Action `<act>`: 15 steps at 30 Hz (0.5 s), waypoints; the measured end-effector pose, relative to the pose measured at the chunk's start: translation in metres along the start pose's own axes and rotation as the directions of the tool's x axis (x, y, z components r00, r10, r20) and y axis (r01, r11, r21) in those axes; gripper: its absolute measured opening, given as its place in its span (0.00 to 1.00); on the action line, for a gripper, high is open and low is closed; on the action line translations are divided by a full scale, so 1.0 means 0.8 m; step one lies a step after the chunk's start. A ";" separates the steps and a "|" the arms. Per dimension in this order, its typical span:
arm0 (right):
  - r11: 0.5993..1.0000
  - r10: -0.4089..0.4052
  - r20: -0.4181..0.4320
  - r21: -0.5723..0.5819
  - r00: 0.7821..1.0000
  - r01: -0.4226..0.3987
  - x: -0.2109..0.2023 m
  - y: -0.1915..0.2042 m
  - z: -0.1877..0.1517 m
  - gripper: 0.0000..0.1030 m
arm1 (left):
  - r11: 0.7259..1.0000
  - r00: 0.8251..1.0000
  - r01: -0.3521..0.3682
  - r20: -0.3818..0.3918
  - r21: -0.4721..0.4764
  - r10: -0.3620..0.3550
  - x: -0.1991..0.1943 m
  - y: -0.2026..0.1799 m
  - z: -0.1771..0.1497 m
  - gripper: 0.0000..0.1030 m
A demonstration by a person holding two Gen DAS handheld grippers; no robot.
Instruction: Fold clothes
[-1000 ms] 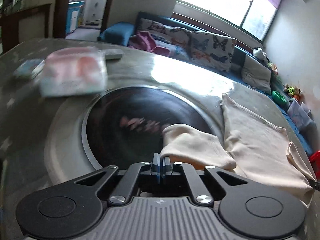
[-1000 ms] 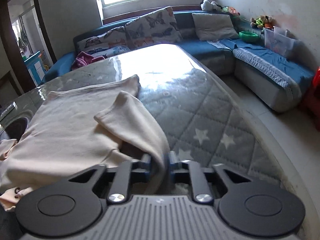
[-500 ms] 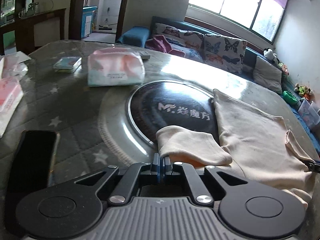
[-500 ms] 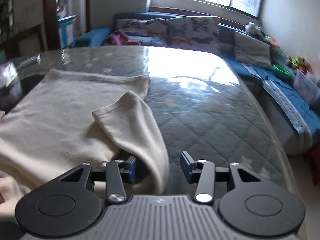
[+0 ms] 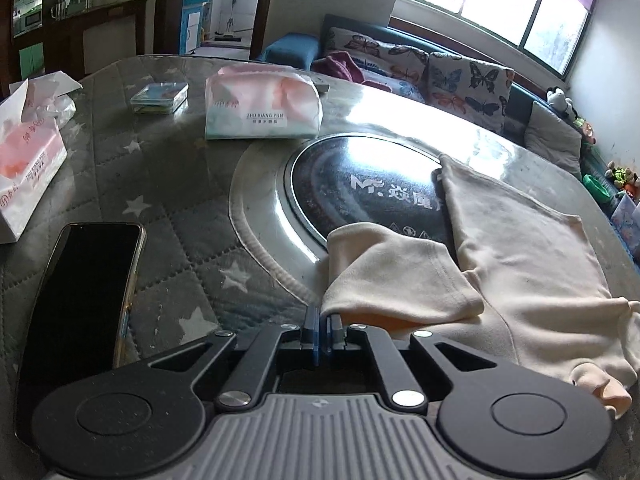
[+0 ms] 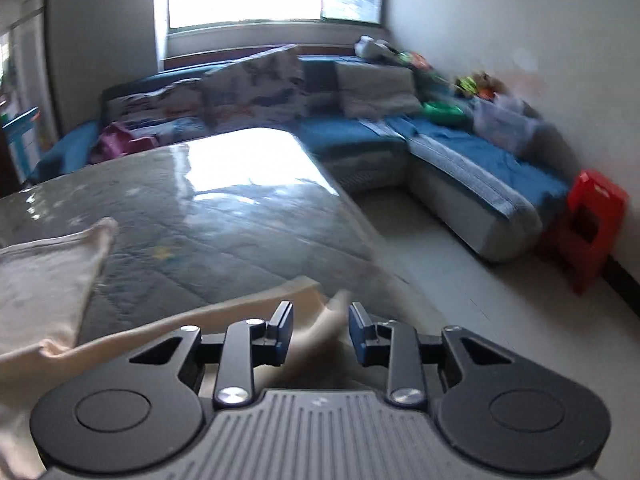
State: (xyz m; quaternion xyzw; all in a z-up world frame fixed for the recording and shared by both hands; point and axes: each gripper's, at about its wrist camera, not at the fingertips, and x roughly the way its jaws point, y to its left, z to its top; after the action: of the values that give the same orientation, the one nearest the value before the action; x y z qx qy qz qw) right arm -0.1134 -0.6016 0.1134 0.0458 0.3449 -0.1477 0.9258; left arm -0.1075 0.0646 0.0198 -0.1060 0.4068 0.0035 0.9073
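A cream long-sleeved garment (image 5: 520,248) lies spread on the round table, partly over the black centre disc (image 5: 360,188). My left gripper (image 5: 323,322) is shut on the edge of its left sleeve (image 5: 392,272), low over the table. In the right wrist view the garment (image 6: 36,280) lies at the left, and a cream fold (image 6: 320,320) sits between the fingers of my right gripper (image 6: 320,330), which is open near the table's right edge. This view is blurred.
A black phone (image 5: 80,292) lies at the left. Two tissue packs (image 5: 262,104) (image 5: 28,168) and a small box (image 5: 160,98) sit further back. A blue sofa (image 6: 460,160) and a red stool (image 6: 588,228) stand past the table's edge.
My right gripper has opened and let go of the right sleeve, then swung right toward the table's edge. My left gripper stays shut on the left sleeve and has drawn back toward the phone.
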 end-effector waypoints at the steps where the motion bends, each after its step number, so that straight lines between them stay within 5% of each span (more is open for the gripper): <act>1: 1.000 0.000 -0.002 -0.004 1.000 0.000 -0.003 -0.009 -0.002 0.30 | 1.000 1.000 -0.003 0.000 0.007 0.003 -0.001 -0.001 0.000 0.09; 4: 0.999 0.032 -0.005 -0.043 0.999 -0.032 -0.016 -0.016 -0.009 0.35 | 0.999 1.000 -0.018 0.005 0.035 0.018 -0.008 -0.005 0.001 0.21; 8: 0.972 0.168 -0.044 -0.159 0.985 -0.173 -0.037 0.034 -0.024 0.37 | 0.995 0.997 -0.068 0.034 0.074 0.065 -0.025 -0.008 0.001 0.50; 11: 0.924 0.280 -0.094 -0.244 0.955 -0.295 -0.053 0.074 -0.040 0.37 | 0.994 0.996 -0.075 0.053 0.083 0.071 -0.040 -0.004 -0.001 0.50; 15: 0.819 0.412 -0.160 -0.365 0.897 -0.442 -0.080 0.122 -0.059 0.37 | 0.991 0.997 0.004 0.078 0.137 -0.015 -0.067 -0.016 -0.011 0.50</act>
State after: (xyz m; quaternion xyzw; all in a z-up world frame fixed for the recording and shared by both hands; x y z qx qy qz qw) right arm -0.1594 -0.4847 0.1176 -0.0590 0.3822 0.1373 0.9119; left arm -0.1484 0.0549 0.0563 -0.0451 0.3694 -0.0246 0.9278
